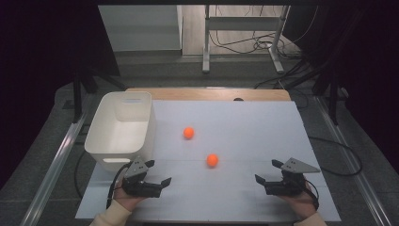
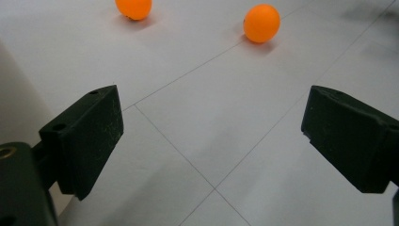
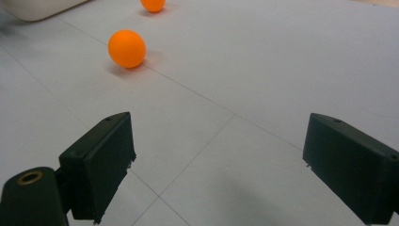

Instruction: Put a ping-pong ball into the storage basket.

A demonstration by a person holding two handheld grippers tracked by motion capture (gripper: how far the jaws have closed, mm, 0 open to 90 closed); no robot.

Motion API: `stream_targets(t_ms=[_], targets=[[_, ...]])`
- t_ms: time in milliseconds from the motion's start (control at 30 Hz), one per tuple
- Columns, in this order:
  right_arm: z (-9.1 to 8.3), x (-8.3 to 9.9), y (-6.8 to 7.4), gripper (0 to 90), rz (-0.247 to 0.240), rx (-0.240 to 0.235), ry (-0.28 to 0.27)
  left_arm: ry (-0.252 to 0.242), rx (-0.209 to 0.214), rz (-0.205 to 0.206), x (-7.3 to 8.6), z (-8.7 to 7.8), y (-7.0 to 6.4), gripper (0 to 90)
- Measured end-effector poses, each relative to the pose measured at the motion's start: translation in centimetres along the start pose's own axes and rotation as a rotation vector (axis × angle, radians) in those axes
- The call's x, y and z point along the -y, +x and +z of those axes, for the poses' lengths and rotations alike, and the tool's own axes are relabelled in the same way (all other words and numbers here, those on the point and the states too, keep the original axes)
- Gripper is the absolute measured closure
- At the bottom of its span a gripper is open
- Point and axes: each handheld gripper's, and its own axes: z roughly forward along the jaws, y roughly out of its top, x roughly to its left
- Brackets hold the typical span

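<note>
I see both grippers, left (image 1: 158, 172) and right (image 1: 266, 171), low over the table (image 1: 244, 127), fingers wide apart, empty. Two balls (image 1: 188, 133) (image 1: 212, 160) lie ahead beside the bin (image 1: 123, 129).

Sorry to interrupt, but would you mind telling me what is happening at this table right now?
A person holds a two-jaw gripper in each hand near the table's front edge. The left gripper and the right gripper both have their jaws wide apart with nothing between them. Two orange balls lie loose on the white table: the nearer ball and the farther ball. A white bin stands at the left, apparently empty. Nothing is being held.
</note>
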Motion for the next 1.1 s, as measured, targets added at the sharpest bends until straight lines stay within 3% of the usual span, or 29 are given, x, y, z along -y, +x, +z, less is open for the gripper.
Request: stream_targets(t_ms=[1100], targets=[[0.24, -0.01, 0.35, 11.1, -0.024, 0.001, 0.015, 0.002, -0.006, 0.018, -0.43, -0.03, -0.36, 7.4]])
